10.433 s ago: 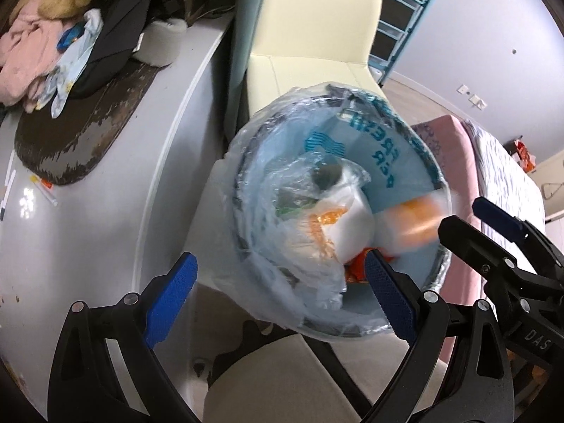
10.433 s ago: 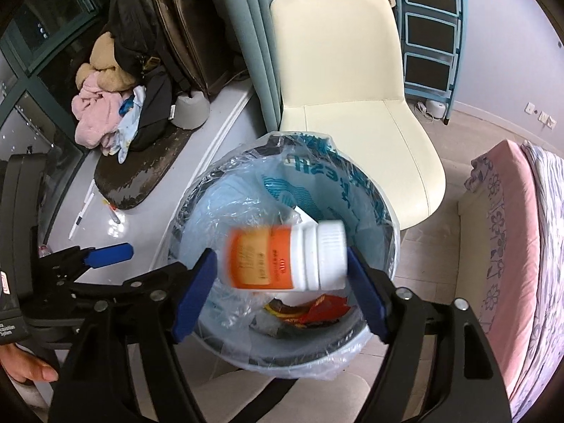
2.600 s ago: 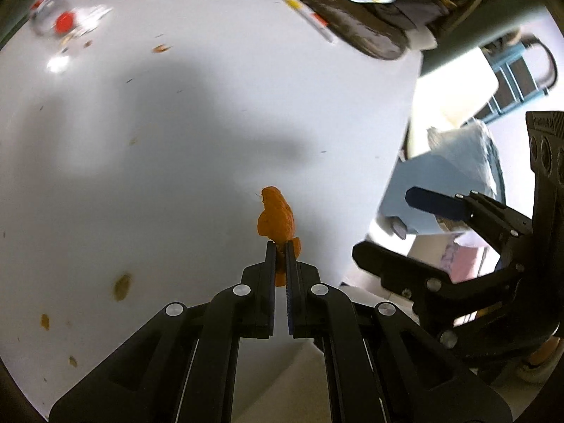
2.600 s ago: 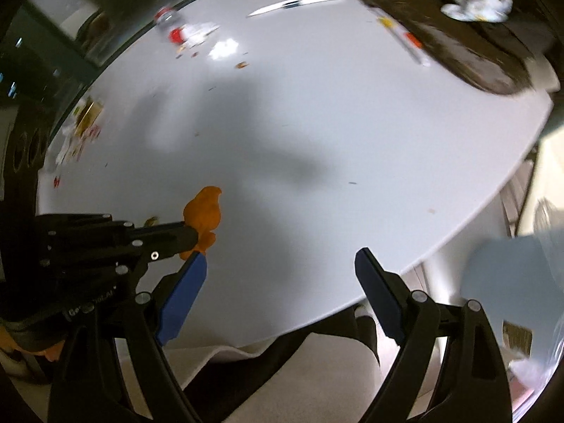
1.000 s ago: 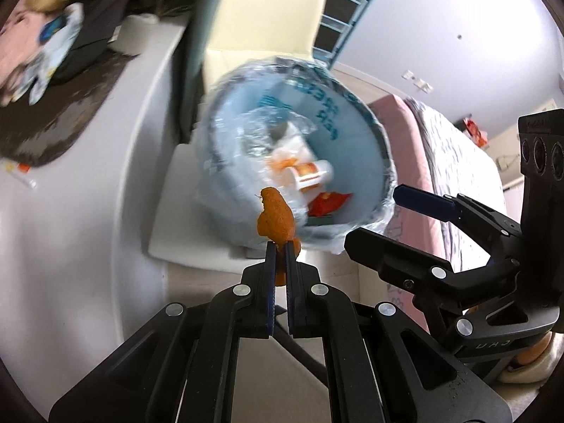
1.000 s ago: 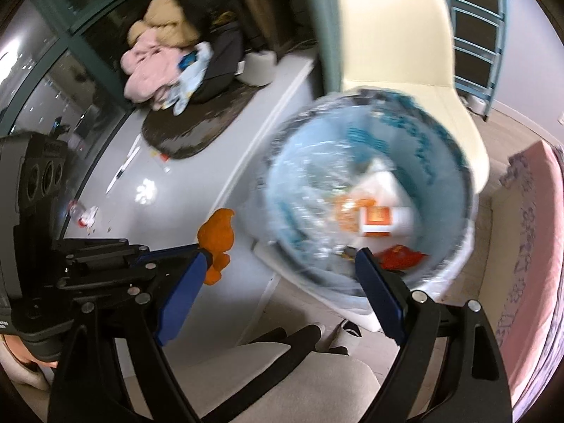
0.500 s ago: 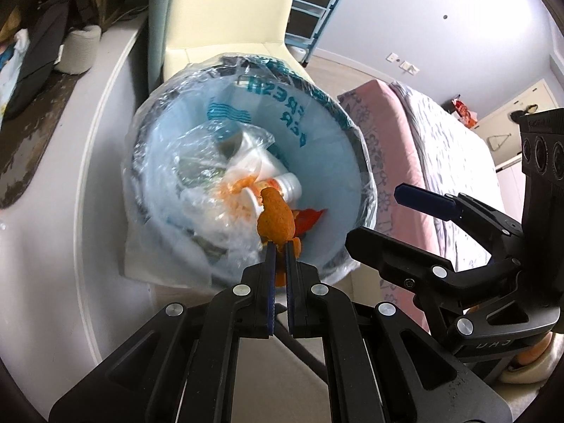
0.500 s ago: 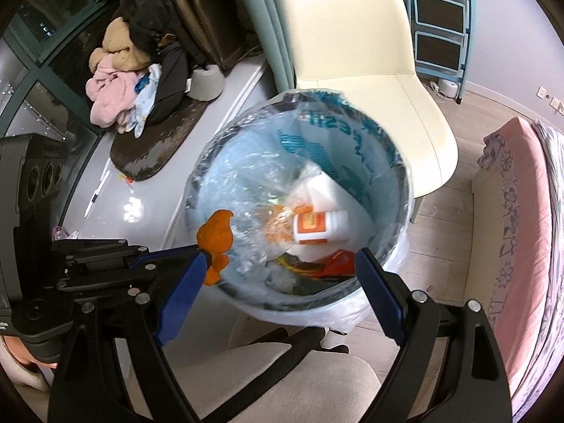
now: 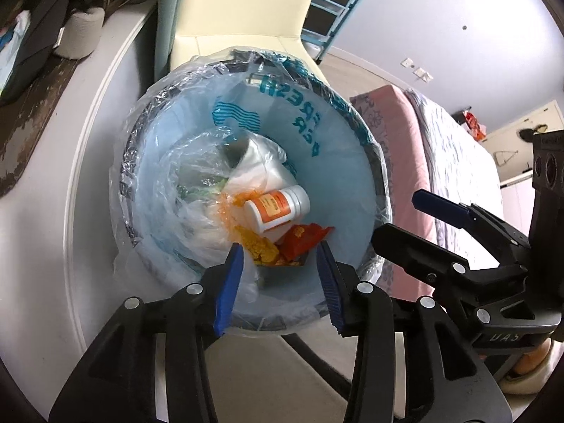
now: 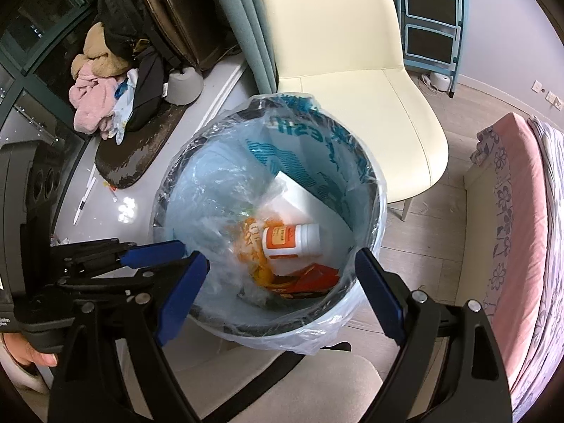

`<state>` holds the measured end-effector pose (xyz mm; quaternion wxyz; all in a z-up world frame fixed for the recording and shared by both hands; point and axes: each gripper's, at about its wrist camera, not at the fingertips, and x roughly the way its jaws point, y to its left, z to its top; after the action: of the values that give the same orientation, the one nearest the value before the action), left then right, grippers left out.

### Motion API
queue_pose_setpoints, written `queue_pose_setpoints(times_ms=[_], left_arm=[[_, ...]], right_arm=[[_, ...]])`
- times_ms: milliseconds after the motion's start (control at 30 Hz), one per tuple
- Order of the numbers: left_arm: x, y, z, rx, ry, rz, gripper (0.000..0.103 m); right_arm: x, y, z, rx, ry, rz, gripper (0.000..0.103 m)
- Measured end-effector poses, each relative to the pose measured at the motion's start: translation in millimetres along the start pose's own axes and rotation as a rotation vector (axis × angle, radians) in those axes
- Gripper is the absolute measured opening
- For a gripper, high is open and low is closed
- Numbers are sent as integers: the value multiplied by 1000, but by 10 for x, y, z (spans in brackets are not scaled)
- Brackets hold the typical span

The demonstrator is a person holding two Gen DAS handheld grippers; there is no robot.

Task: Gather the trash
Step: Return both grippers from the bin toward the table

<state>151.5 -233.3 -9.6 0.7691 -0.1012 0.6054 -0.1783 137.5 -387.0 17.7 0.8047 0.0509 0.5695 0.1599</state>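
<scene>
A round trash bin (image 9: 349,162) lined with a clear blue-printed bag stands beside the white table; it also shows in the right wrist view (image 10: 366,179). Inside lie an orange-labelled white pill bottle (image 9: 278,208) (image 10: 290,241), an orange scrap (image 9: 259,245), a red wrapper (image 9: 305,236) and crumpled plastic. My left gripper (image 9: 280,282) is open and empty just above the bin's near rim. My right gripper (image 10: 280,287) is open and empty above the bin. Each gripper shows in the other's view, the right (image 9: 437,222) and the left (image 10: 155,252).
A cream chair (image 10: 345,56) stands behind the bin. The white table (image 9: 46,183) curves at the left with a dark mat (image 10: 141,144), clothes (image 10: 95,102) and pens. A pink-covered bed (image 10: 511,211) is at the right. A grey seat (image 10: 289,387) lies below.
My left gripper, shut on the orange scrap half a second ago, has opened, and the scrap now lies in the bin. Both grippers stay over the bin.
</scene>
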Motion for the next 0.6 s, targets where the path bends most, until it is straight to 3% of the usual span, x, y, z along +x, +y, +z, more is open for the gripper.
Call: queue_pose_setpoints(times_ms=[267,600], left_arm=[[-195,180,-127,-37,-32,20,40],[-595,628,-459,-112,-61,80,41]], right_arm=[[20,205,-27,-24,3,23,83],[105,778,-110,-89,18,86,83]])
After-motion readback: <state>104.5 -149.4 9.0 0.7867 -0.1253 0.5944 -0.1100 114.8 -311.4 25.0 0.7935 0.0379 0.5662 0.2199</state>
